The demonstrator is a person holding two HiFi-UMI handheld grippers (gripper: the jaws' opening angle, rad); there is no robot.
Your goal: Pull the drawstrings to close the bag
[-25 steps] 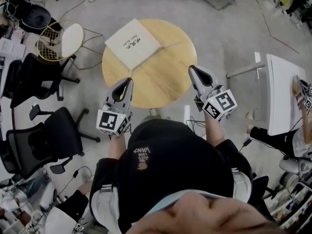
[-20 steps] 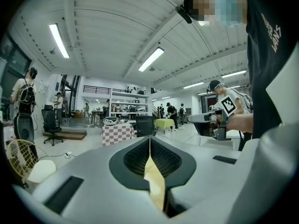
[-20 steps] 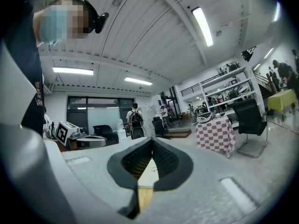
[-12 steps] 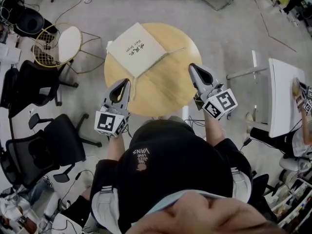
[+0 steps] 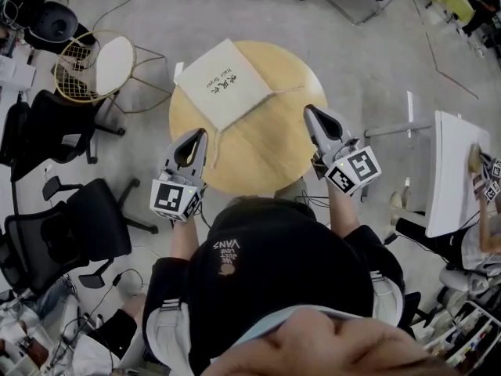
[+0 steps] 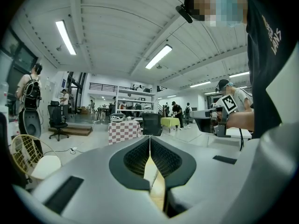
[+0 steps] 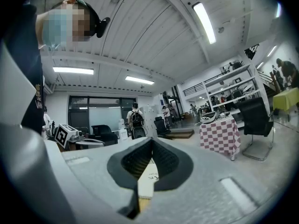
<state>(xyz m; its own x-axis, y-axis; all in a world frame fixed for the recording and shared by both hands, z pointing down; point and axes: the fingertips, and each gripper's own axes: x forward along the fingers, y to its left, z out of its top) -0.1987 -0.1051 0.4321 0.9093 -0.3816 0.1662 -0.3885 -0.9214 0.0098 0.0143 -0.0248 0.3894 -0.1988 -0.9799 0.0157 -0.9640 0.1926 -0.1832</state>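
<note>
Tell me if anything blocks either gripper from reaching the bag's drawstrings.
Nothing visible does. Only bare table lies between the left gripper, the right gripper and the bag. Both jaws are shut, empty.

The one word I can read is VANS (image 5: pixel 227 244), printed in white on the person's black top (image 5: pixel 290 276). The smaller lines under it are too fine to make out. The cream bag (image 5: pixel 225 83) on the round table (image 5: pixel 266 151) carries 2 lines of dark print, too small to read from here. The left marker cube (image 5: pixel 174 198) and the right marker cube (image 5: pixel 352 171) each show a black-and-white square code, with no letters or numbers.
</note>
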